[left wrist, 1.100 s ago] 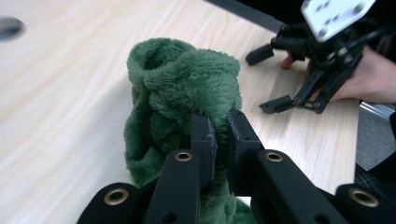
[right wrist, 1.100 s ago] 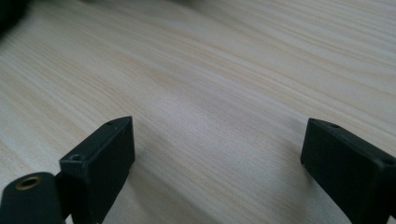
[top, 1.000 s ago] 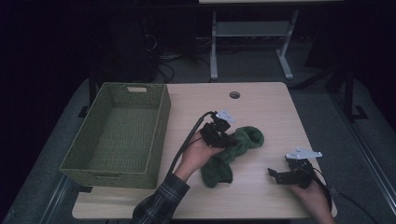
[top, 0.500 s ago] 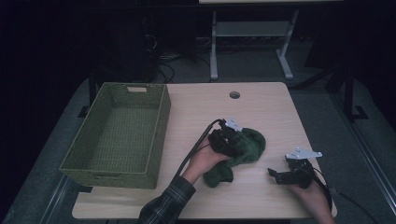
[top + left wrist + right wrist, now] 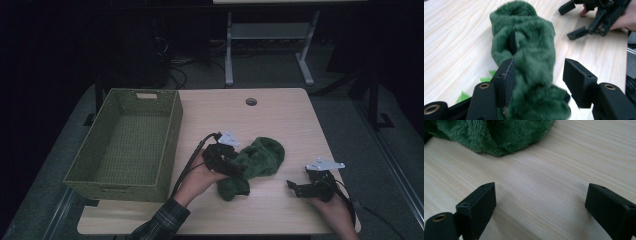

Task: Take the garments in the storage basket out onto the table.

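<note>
Fuzzy green cloth [image 5: 529,50] between just-opened left tongs [image 5: 537,75] — right tongs [image 5: 540,202] gape.

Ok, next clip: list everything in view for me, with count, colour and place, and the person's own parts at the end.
Fuzzy cloth: one, dark green, crumpled on the table right of centre.
Basket: one, olive-green woven, at the table's left side, nothing inside.
Table: one, light wood, with a round cable hole near its far edge.
Stand: one, pale grey metal, on the floor beyond the table.
Left gripper: one, black, jaws just opened, the cloth between them, right pad clear of it.
Right gripper: one, black, jaws open over bare table near the right edge.
Left sleeve: one, plaid, at the bottom edge.
</note>
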A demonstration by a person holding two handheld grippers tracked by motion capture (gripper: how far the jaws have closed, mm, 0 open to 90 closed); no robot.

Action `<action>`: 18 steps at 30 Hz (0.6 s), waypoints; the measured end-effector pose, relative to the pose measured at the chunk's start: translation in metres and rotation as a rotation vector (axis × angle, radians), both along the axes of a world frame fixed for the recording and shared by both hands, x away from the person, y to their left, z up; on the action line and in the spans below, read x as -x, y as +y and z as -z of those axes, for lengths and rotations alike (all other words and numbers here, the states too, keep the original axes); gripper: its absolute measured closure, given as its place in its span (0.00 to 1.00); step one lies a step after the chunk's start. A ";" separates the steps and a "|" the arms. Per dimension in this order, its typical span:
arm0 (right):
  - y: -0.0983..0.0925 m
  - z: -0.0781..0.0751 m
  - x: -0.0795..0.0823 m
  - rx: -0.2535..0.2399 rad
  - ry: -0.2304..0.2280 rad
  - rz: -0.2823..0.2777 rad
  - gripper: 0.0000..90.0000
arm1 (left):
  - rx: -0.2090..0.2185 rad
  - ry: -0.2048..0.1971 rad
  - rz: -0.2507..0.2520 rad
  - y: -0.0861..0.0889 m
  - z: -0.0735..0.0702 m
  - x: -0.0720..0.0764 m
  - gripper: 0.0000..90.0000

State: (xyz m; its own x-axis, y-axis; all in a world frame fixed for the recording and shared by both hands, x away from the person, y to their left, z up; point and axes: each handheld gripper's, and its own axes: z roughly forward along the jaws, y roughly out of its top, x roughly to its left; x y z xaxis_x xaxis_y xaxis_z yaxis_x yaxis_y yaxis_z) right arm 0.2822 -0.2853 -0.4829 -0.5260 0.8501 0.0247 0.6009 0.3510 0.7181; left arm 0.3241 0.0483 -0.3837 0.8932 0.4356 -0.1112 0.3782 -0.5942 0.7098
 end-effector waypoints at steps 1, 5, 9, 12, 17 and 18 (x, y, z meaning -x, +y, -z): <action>0.000 0.000 0.000 0.000 0.000 0.000 0.11 | -0.001 -0.001 0.001 0.004 0.000 0.003 0.47; 0.000 0.000 0.000 0.000 0.000 0.000 0.11 | 0.004 -0.010 -0.013 0.022 0.005 0.025 0.47; 0.000 0.000 0.000 0.000 0.000 0.000 0.11 | 0.003 -0.001 -0.004 0.034 0.015 0.041 0.48; 0.000 0.000 0.000 0.000 0.001 0.000 0.11 | 0.009 0.016 -0.007 0.037 0.022 0.049 0.49; 0.000 0.000 0.000 0.000 0.000 0.000 0.11 | -0.030 0.016 0.018 0.040 0.040 0.063 0.50; 0.000 0.000 0.000 0.000 0.000 0.000 0.11 | -0.030 0.020 0.012 0.038 0.043 0.064 0.50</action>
